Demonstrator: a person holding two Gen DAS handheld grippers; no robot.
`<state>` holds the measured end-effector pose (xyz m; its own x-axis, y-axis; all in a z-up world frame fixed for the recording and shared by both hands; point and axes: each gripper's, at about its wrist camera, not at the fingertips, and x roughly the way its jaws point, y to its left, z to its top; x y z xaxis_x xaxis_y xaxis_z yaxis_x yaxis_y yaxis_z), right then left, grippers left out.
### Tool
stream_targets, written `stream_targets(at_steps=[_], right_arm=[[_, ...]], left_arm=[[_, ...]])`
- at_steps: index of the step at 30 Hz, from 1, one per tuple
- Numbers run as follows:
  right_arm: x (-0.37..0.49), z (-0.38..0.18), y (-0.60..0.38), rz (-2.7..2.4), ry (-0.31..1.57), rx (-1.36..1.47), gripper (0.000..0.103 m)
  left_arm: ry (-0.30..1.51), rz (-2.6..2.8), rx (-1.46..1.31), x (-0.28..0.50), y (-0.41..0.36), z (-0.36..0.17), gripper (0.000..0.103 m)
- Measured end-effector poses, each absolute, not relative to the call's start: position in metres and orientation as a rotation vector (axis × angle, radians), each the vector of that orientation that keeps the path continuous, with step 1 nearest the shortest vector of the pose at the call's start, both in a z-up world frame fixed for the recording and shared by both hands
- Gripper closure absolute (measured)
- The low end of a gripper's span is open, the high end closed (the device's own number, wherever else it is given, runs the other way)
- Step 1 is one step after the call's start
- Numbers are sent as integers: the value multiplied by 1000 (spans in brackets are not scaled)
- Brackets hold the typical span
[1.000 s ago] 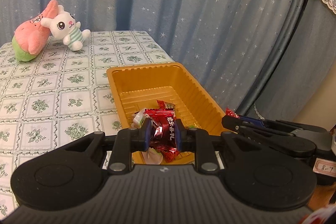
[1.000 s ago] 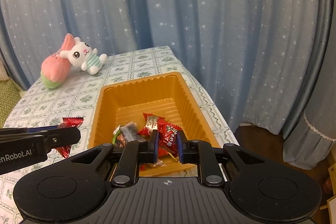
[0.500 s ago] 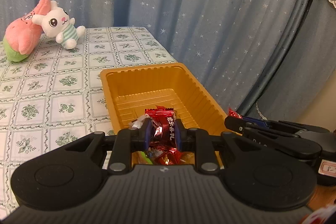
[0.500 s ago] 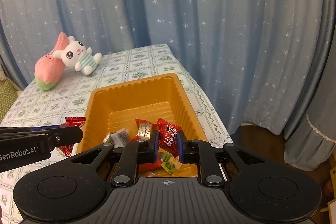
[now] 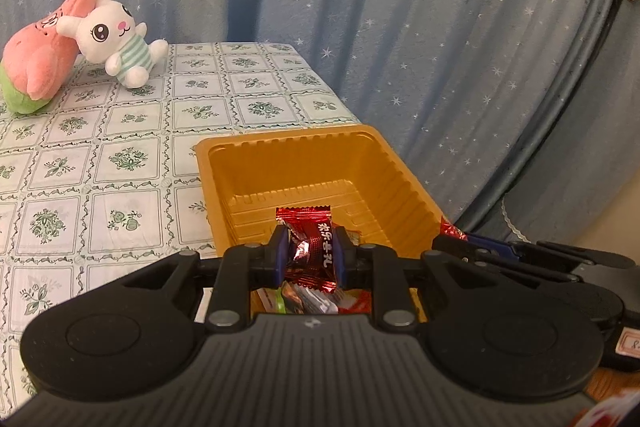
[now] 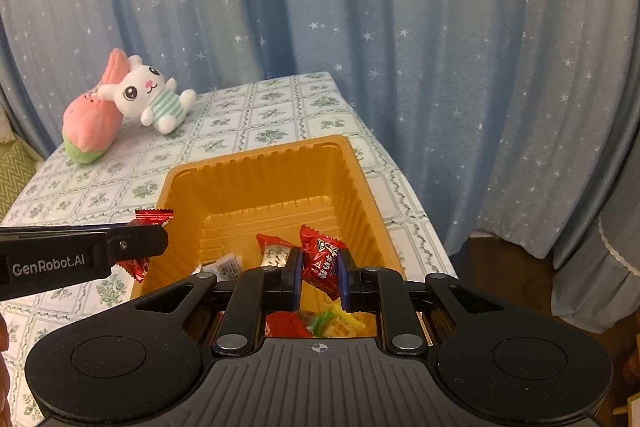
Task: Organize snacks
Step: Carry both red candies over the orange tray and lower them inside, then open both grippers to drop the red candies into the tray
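My left gripper (image 5: 308, 254) is clamped on a red candy (image 5: 311, 247); the blue pads press both sides of the wrapper, whose white characters face the camera and whose crimped end sticks up above the fingertips. In the right wrist view I see this gripper from the side, at the tray's left rim, with the crimped ends of its candy showing above and below the jaws.

My right gripper (image 6: 319, 273) is clamped on a second red candy (image 6: 322, 263), also gripped across the wrapper's width. In the left wrist view its fingers reach in from the right at the tray's near right corner, with a bit of red foil at the tips.

The orange tray (image 6: 256, 183) sits on the table (image 5: 120, 155) near its right edge. Both held candies are over the tray's near end, above the pile. The far half of the tray floor is bare. The near half holds loose snacks (image 6: 276, 253): a red packet with a pale label, a dark speckled packet to its left, and green, yellow and red wrappers visible under my right gripper's fingers. I cannot tell whether either held candy touches the pile below.

At the table's far left corner a white bunny (image 5: 116, 45) leans on a pink plush (image 5: 38, 63). A starred blue curtain (image 6: 400, 27) hangs behind.
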<state>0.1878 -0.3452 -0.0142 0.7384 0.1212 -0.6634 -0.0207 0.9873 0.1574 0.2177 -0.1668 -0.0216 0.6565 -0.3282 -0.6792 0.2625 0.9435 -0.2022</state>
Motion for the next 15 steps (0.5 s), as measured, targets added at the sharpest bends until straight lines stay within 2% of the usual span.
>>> stream_targets(at_steps=[15], right_arm=[[223, -19, -339, 94, 747, 131, 85]], left_arm=[[811, -336, -108, 251, -170, -29, 82]])
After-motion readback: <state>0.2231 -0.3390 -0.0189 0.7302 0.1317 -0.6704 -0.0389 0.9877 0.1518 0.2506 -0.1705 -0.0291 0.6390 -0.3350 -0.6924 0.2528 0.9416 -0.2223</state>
